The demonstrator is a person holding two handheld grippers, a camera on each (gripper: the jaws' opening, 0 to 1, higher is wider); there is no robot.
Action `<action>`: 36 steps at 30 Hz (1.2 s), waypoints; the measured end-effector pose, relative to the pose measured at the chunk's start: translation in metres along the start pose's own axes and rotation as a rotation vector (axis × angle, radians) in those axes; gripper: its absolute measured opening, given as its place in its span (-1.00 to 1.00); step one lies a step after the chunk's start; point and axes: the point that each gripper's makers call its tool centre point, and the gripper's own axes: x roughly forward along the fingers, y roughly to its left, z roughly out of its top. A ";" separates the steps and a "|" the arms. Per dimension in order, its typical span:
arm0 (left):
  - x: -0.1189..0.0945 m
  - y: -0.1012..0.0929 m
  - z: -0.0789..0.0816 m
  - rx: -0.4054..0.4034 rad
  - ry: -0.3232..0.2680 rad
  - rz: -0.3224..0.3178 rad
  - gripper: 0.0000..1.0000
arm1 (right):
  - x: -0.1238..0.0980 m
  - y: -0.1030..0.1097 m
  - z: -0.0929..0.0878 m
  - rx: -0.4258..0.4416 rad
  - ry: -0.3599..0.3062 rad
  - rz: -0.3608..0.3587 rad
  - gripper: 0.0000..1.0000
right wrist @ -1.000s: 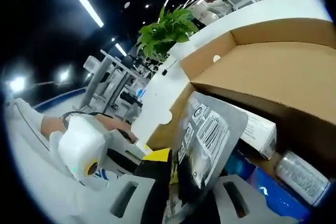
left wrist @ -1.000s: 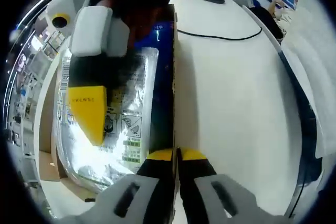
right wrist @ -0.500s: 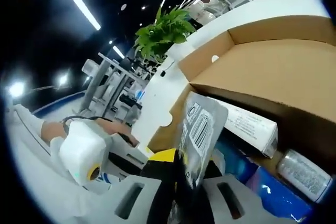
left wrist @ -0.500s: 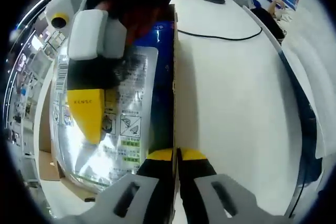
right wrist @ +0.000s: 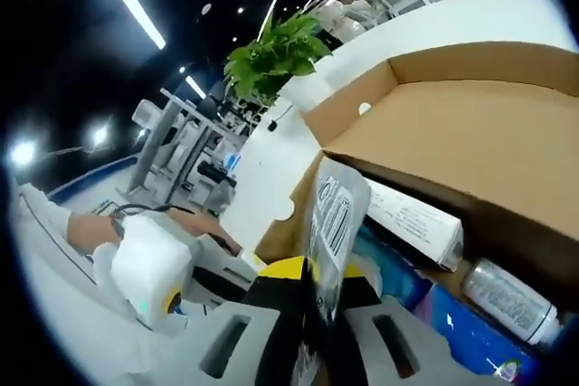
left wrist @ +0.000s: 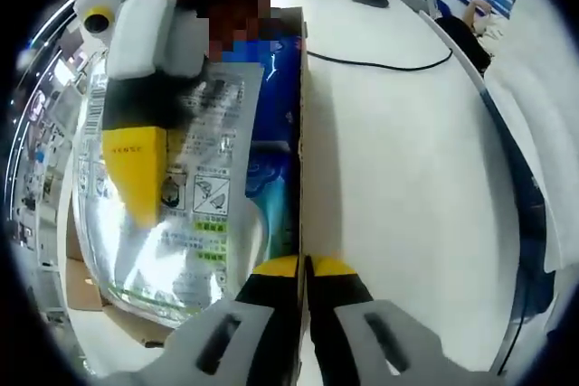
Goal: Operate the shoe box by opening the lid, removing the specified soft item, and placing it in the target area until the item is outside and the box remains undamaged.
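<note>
Silver foil pouch hangs over open shoe box, pinched in your right gripper, fingers clamped on its edge. Your left gripper: fingers together on box wall's top edge. In box beyond pouch: white carton, clear bottle, blue pack. Brown lid open behind. White desk beside, black cable far across it.
</note>
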 end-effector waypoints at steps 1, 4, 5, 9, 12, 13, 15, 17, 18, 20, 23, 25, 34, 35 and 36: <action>0.000 0.000 0.000 0.000 0.001 0.000 -0.98 | -0.002 0.002 0.001 -0.005 0.001 -0.003 -1.00; 0.000 0.000 0.000 0.002 0.006 -0.002 -0.98 | -0.008 0.001 0.001 -0.009 0.017 -0.025 -1.00; 0.000 0.000 0.000 0.001 0.007 -0.003 -0.98 | -0.010 0.000 0.002 -0.007 0.019 -0.035 -1.00; 0.000 0.000 0.000 0.003 0.006 -0.004 -0.98 | -0.020 0.001 0.008 -0.008 0.005 -0.065 -1.00; 0.000 0.000 0.000 0.001 0.003 -0.004 -0.98 | -0.028 0.005 0.010 -0.020 0.011 -0.091 -1.00; 0.000 0.000 0.000 0.001 0.002 -0.004 -0.98 | -0.031 0.004 0.012 -0.045 0.010 -0.109 -1.00; 0.000 0.000 0.000 0.004 0.001 0.000 -0.98 | -0.038 0.011 0.015 -0.053 0.000 -0.110 -1.00; 0.000 0.000 0.001 0.005 0.002 -0.001 -0.98 | -0.042 0.014 0.018 -0.064 -0.011 -0.124 -1.00; 0.000 0.000 0.001 0.005 0.002 -0.001 -0.98 | -0.043 0.015 0.019 -0.081 -0.011 -0.124 -1.00; 0.000 0.000 0.001 0.005 0.002 -0.002 -0.98 | -0.044 0.015 0.018 -0.086 -0.008 -0.121 -1.00; 0.000 0.000 0.000 0.004 -0.001 -0.001 -0.98 | -0.047 0.012 0.016 -0.071 -0.010 -0.138 -1.00; 0.001 0.000 0.000 -0.002 -0.009 0.000 -0.98 | -0.054 0.013 0.015 -0.054 -0.020 -0.148 -1.00; 0.002 0.000 0.000 0.002 -0.003 -0.001 -0.98 | -0.090 0.027 0.025 -0.018 -0.092 -0.182 -1.00; 0.002 0.000 0.000 0.001 -0.002 -0.002 -0.98 | -0.095 0.029 0.025 -0.005 -0.099 -0.193 -1.00; 0.002 0.000 0.000 0.002 -0.002 -0.002 -0.98 | -0.098 0.030 0.025 0.002 -0.105 -0.196 -1.00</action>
